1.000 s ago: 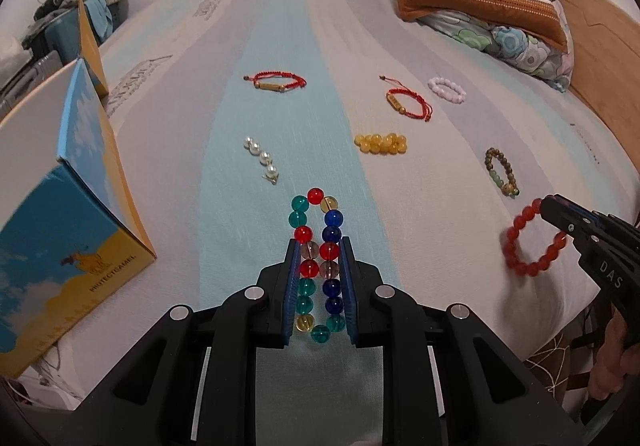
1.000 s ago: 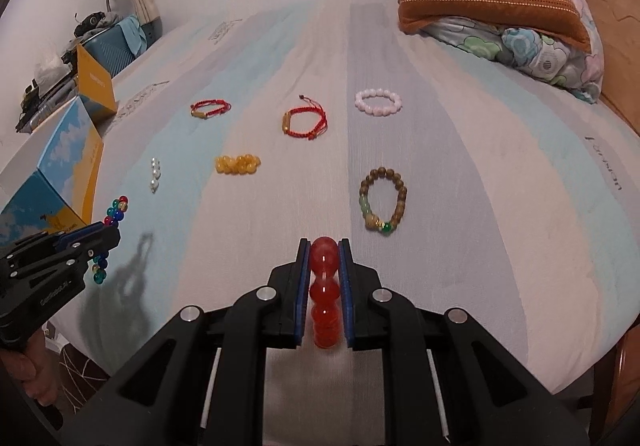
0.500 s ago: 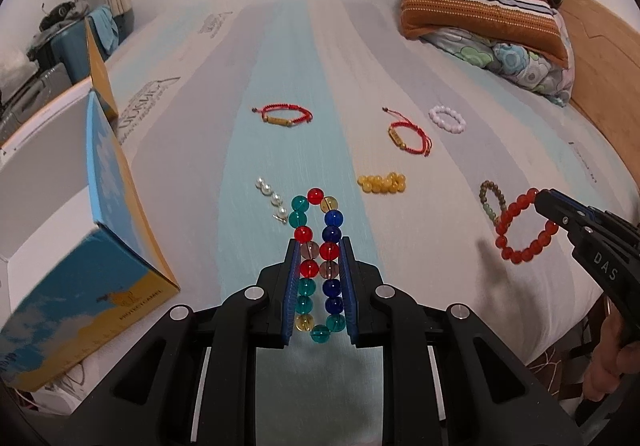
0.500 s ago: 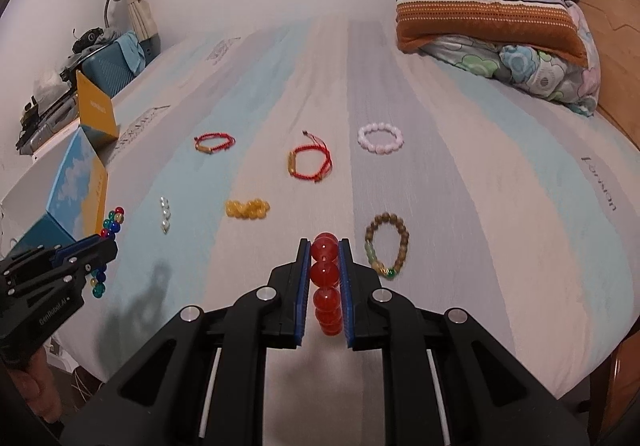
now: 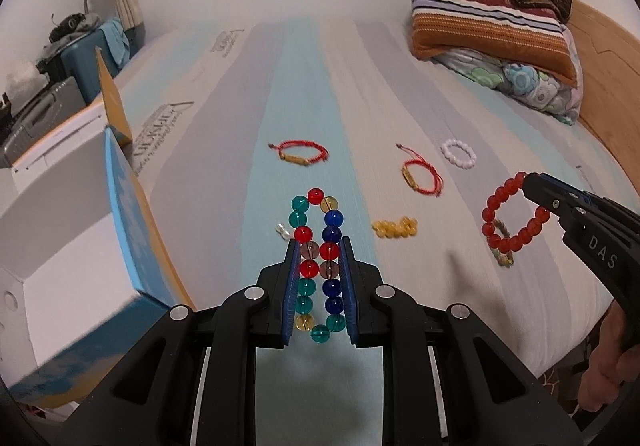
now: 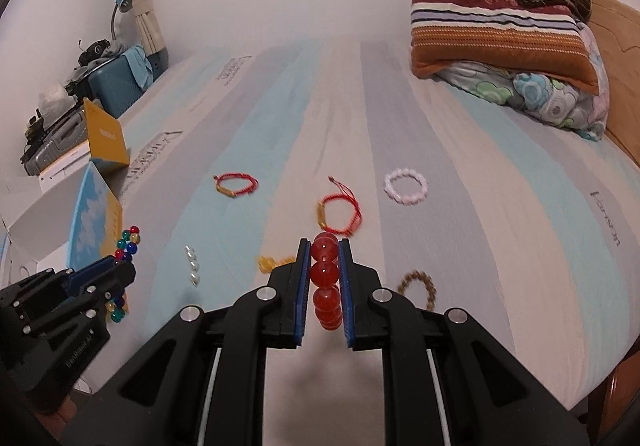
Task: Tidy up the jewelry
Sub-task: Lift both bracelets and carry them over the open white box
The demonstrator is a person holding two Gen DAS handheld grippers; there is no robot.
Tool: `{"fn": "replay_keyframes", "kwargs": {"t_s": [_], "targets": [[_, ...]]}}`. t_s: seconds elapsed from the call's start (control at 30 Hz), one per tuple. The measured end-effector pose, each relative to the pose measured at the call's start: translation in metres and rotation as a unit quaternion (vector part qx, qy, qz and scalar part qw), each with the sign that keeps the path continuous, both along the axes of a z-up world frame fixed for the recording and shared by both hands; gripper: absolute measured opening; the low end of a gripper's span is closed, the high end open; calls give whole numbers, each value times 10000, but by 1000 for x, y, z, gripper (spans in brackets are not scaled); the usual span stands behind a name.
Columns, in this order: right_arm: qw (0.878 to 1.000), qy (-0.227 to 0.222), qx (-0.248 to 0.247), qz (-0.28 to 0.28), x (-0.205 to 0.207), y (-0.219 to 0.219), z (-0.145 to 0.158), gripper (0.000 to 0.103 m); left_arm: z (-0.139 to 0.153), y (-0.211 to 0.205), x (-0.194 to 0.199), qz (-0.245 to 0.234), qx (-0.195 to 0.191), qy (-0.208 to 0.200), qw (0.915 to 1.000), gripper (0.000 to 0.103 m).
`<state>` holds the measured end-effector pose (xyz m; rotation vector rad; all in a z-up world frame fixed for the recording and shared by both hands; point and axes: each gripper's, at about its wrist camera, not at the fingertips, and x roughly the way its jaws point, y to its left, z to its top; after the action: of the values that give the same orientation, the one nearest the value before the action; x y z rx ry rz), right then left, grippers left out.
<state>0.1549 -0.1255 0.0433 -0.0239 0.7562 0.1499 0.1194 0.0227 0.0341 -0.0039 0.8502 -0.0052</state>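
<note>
My left gripper (image 5: 319,244) is shut on a multicoloured glass bead bracelet (image 5: 316,214), held up above the striped bed (image 5: 304,94). My right gripper (image 6: 324,246) is shut on a red bead bracelet (image 6: 325,274), which hangs as a ring from its tips in the left wrist view (image 5: 514,216). Still lying on the bed are two red cord bracelets (image 5: 302,153) (image 5: 420,176), a white bead bracelet (image 5: 459,154), a yellow bead bracelet (image 5: 395,227), a small pearl piece (image 6: 193,265) and a brown bead bracelet (image 6: 420,286).
An open blue and yellow cardboard box (image 5: 80,246) stands at the bed's left edge, close to my left gripper. Striped pillows (image 5: 488,26) and a quilt are stacked at the far right by a wooden headboard (image 5: 608,86). Suitcases (image 6: 116,82) stand left of the bed.
Both grippers have risen off the bed with their bracelets held. The bed and the bracelets on it now look farther below, and the box sits lower in the left wrist view.
</note>
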Motion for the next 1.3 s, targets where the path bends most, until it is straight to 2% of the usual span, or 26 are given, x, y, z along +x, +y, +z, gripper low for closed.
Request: {"fn": "replay_keyframes", "kwargs": {"t_s": [0.27,0.57,1.0,1.3], "targets": [[9998,-47,5,216,19,40,21,13,22,31,11,317,0,-80,9995,19],[9981,-142,-14,603,27,95,42,13,46,79,2,799,131,-228,9965,19],[9893,-317,26,1422,12,193,68,13,69,164,-39,1585,172,-371,9865,19],[9786,-374,37,2024,-10,262,71,13,66,224,-67,2085,126,-301,9775,19]]}}
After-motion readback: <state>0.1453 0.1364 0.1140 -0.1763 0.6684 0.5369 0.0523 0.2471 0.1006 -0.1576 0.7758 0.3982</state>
